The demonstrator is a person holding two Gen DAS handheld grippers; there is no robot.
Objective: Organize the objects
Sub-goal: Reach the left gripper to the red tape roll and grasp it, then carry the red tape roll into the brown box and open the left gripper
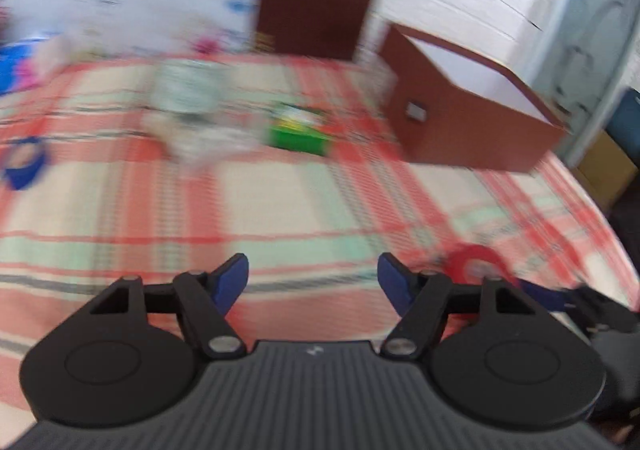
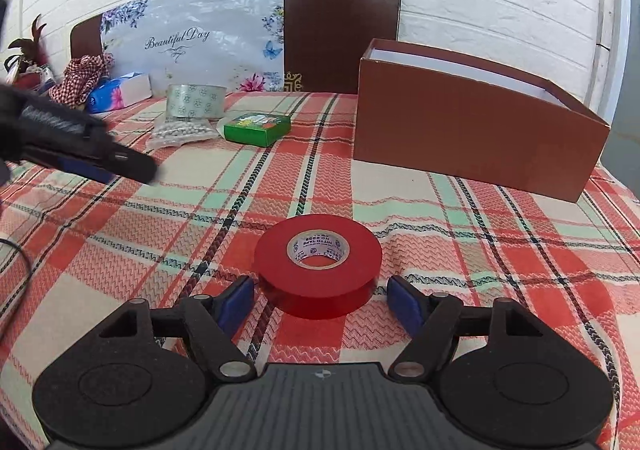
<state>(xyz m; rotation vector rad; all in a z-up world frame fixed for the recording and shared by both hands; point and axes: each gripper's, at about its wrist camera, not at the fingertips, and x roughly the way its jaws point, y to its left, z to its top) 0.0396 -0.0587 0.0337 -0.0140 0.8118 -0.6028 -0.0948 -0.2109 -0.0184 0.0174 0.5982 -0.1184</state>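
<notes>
A red tape roll (image 2: 318,264) lies flat on the plaid tablecloth (image 2: 120,258). My right gripper (image 2: 320,300) stands open just before it; the roll's near edge sits between the blue pads (image 2: 240,302) with a gap on each side. My left gripper (image 1: 313,282) is open over bare cloth with nothing between its fingers, and it shows in the right wrist view as a dark blur (image 2: 136,166) at the left. An open brown box (image 2: 472,130) with a white inside stands at the back right. The left wrist view is blurred and catches the red roll (image 1: 476,262) at its lower right.
A green box (image 2: 256,128), a clear tape roll (image 2: 196,100), a bag of beads (image 2: 182,132) and a tissue pack (image 2: 120,90) lie at the back. A blue tape roll (image 1: 24,164) lies far left. A brown lid (image 2: 340,30) and a floral board (image 2: 192,46) lean on the brick wall.
</notes>
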